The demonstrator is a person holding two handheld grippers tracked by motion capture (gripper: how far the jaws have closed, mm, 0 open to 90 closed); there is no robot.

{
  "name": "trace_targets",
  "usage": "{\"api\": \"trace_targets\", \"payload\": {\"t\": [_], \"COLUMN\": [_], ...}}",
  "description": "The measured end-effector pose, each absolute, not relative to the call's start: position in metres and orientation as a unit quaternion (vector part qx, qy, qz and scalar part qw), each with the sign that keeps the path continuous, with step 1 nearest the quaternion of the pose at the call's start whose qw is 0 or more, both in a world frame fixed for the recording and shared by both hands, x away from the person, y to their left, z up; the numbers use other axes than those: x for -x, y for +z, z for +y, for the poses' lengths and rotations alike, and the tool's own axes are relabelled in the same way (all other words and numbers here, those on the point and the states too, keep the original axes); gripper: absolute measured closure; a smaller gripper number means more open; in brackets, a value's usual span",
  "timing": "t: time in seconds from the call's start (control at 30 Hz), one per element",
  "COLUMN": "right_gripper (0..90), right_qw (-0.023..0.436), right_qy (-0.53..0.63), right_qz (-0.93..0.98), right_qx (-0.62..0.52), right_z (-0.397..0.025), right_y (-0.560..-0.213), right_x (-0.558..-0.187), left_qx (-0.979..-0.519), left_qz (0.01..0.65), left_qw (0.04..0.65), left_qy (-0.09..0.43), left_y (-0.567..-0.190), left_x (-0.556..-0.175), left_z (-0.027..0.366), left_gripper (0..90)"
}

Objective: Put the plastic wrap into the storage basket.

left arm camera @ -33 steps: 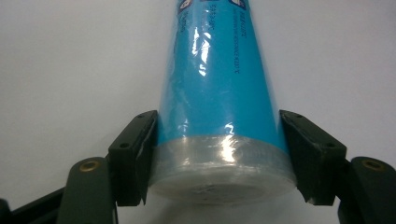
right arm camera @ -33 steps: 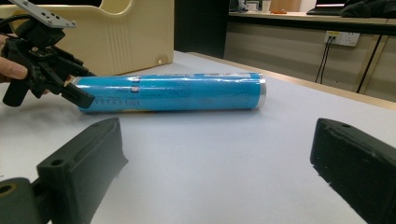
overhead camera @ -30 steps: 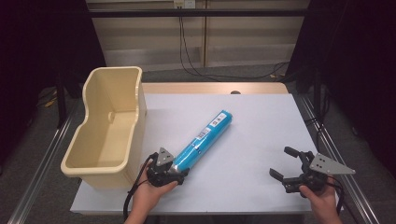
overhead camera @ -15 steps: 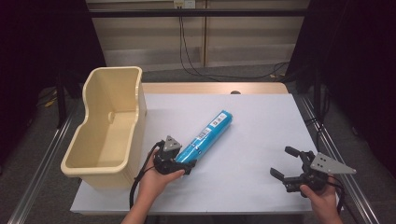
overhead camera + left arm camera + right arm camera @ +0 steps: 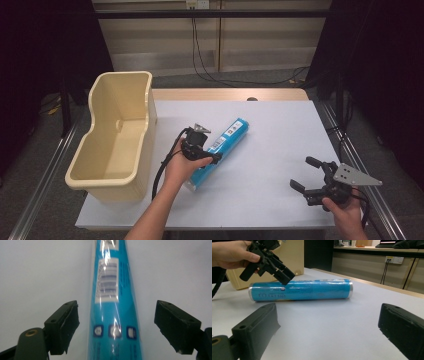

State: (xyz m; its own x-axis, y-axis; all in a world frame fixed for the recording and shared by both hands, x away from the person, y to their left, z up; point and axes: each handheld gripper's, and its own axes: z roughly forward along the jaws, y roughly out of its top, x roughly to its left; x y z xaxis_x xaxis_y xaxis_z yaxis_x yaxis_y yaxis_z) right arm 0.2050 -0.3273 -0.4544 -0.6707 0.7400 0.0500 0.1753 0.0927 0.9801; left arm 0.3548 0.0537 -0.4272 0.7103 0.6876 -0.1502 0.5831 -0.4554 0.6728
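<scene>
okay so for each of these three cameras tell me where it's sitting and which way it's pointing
High view: above the person's side, looking forward and down on the table; shows both forearms, left hand-held gripper, right hand-held gripper, beige bin.
Left gripper view: rides the left hand-held gripper, looking down along the blue tube between its open jaws.
Right gripper view: low over the table, facing the tube's side, with the left hand.
Shared: all show the blue tube.

Blue tube point(image 5: 218, 151) flat, mid-table

A pale grey table point(image 5: 270, 150) carries a blue tube point(image 5: 218, 151) and a cream bin point(image 5: 116, 135).
</scene>
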Motion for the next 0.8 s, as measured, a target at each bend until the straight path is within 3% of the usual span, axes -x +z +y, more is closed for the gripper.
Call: {"api": "trace_targets", "payload": {"t": [0.53, 0.8], "right_gripper": [2.2, 2.2], "right_qw": [0.239, 0.240], "right_qy": [0.589, 0.589], "right_qz": [0.699, 0.699], "right_qx": [-0.328, -0.326], "right_z": [-0.329, -0.328], "right_y": [-0.454, -0.454], "right_x": [-0.205, -0.205], "left_qx": [-0.857, -0.864], "left_qz": [0.386, 0.381], "left_qw": [0.335, 0.322], "left_qy": [0.062, 0.062], "left_y": [-0.435, -0.439], "left_x": [-0.382, -0.381], "left_z": [0.029, 0.030], "left_gripper": [19.8, 26.2]}}
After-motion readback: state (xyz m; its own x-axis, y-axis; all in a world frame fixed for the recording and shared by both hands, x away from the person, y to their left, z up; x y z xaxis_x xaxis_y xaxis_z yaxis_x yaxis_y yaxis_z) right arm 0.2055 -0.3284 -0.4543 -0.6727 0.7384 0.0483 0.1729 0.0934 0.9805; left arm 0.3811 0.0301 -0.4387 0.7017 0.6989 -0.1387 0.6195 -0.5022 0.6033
